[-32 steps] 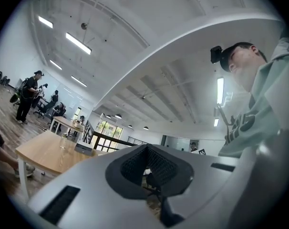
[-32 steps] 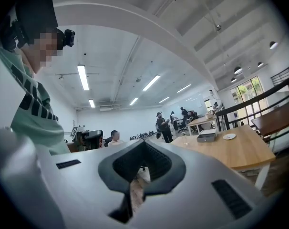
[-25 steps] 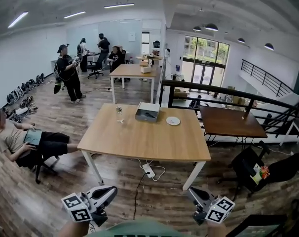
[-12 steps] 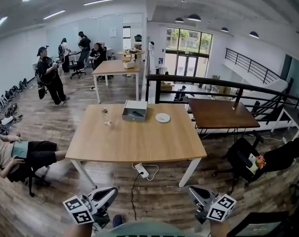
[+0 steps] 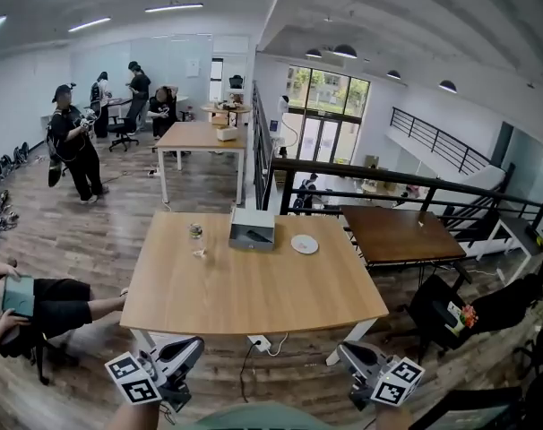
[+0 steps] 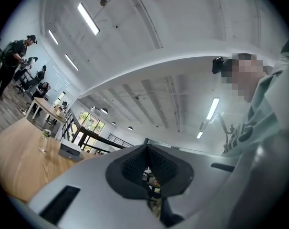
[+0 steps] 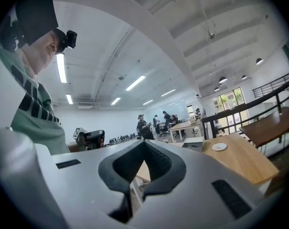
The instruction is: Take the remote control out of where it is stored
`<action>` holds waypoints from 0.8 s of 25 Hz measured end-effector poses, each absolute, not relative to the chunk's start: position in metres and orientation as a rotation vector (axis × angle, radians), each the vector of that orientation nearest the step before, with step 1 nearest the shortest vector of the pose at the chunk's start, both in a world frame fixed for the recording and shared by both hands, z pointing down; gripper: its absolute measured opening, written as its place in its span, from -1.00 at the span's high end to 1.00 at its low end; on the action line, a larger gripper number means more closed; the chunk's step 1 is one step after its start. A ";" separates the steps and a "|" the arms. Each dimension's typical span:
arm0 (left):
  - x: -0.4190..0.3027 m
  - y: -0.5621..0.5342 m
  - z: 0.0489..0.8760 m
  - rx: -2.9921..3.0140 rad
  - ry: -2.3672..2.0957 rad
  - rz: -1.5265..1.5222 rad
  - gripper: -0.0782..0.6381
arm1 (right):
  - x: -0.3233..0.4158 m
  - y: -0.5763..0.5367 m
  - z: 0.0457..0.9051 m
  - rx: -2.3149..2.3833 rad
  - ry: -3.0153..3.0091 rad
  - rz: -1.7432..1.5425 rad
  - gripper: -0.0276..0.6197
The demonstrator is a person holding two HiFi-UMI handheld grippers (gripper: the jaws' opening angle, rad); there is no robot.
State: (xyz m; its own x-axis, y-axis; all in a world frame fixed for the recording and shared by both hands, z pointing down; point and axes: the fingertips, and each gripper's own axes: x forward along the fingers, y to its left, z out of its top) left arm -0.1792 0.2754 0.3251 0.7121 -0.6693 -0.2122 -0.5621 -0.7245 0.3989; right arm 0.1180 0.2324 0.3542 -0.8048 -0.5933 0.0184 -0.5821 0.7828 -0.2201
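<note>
Two grippers sit low in the head view, and neither one has anything in it. The left gripper (image 5: 196,344) has its jaws pressed together with nothing between the pads. The right gripper (image 5: 345,351) is the same, closed up tight and empty. Both are short of the near edge of the table (image 5: 254,298), over the wood floor, one toward each front corner.

The remote (image 5: 257,235) is a small dark shape lying inside the grey box (image 5: 250,245), too small to see any detail on. The box is at the far side of the table, roughly mid-width and well apart from both grippers. A white plate (image 5: 304,244) is just to the right of the box. A glass (image 5: 196,233) stands upright to its left, a bit further off. The rest of the tabletop is plain wood.

A power strip (image 5: 261,341) lies on the floor under the near edge. A darker table (image 5: 397,234) sits off to the right by a black railing (image 5: 370,173). A person (image 5: 73,141) stands at far left, and someone's legs (image 5: 61,298) stretch out at the left edge.
</note>
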 end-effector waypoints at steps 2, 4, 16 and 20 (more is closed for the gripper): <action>-0.212 0.265 0.326 2.614 -0.992 -0.502 0.80 | 0.086 0.218 0.353 -0.943 2.928 -0.335 0.93; -0.241 0.256 0.329 2.605 -1.011 -0.510 0.81 | 0.056 0.205 0.352 -0.926 2.951 -0.330 0.93; -0.335 0.235 0.361 2.511 -1.141 -0.543 0.81 | -0.055 0.145 0.350 -0.771 3.092 -0.329 0.93; -0.341 0.219 0.375 2.450 -1.195 -0.504 0.81 | -0.061 0.120 0.360 -0.713 3.100 -0.365 0.93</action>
